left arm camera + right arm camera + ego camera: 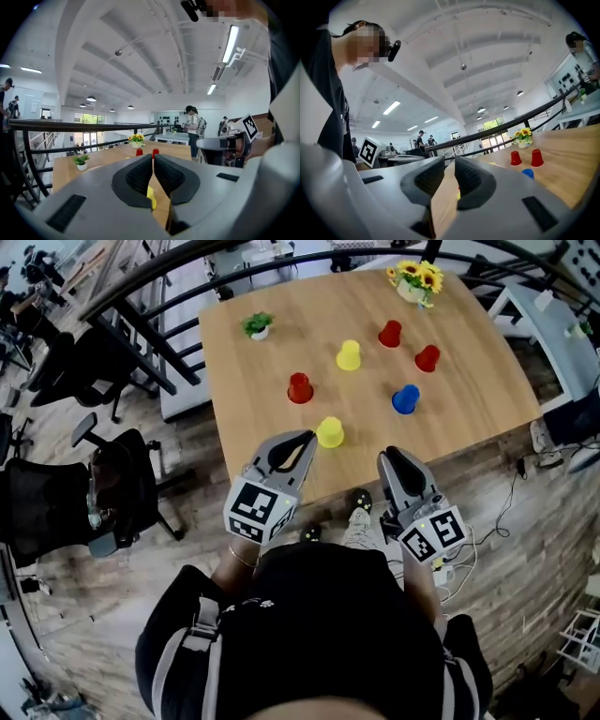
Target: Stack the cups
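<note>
L gripper [307, 439], jaws together & empty, hangs over near table [246, 413] edge, just beside nearest yellow cup [329, 431]. R gripper [394, 457], jaws a slit apart, holds nothing. Beyond, all separate & mouth-down: near red cup [300, 388], blue cup [405, 399], far yellow cup [349, 355], right red cup [427, 358], back red cup [390, 334]. Far edge: plant [257, 325], sunflowers [415, 279].

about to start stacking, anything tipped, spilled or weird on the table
Nothing stands out. All six cups stand mouth down and apart on the table: three red cups, two yellow cups, one blue cup. The small plant and sunflowers are upright. No spills.
</note>
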Motion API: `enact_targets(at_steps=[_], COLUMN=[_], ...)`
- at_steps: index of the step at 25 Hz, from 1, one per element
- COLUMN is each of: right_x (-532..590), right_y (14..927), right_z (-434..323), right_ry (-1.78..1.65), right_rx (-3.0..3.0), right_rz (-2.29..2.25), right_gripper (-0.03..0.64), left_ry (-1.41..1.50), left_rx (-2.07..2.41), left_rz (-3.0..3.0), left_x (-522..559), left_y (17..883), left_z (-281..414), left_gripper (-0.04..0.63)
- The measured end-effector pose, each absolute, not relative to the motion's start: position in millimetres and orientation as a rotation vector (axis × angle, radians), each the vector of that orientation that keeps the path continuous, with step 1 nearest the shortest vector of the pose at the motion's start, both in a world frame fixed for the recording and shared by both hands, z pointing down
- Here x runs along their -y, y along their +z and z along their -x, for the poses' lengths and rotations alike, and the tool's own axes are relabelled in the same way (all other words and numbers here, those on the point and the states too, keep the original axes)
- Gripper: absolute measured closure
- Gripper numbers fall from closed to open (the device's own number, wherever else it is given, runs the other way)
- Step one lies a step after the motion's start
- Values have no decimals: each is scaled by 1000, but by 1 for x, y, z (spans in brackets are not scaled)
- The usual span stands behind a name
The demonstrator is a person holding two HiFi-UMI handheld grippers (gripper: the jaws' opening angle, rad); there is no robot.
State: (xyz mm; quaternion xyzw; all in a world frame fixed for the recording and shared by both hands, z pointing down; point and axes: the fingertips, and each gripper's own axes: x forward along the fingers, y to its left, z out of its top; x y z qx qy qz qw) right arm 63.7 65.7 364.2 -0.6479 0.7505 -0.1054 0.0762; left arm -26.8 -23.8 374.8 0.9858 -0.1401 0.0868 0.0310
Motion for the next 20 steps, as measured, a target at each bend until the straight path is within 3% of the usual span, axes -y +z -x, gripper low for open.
enact_targets(at_steps=[7,14,20], right_x=[-8,40,65], right_y=[397,450,504], right_z=[-67,-49,-42], right_ry=[-434,-477,-490], right_rx=[-2535,-2838,-2993], right_rz=[1765,1678,1745], right_gripper=[520,405,351], left_ry=[283,320,361], left_rx=[735,950,1103], left_rz=[-2946,-2846,-2759], left_x=[57,73,73], left_y=[377,384,395], left_z=[33,55,82], left_gripper=[574,574,574])
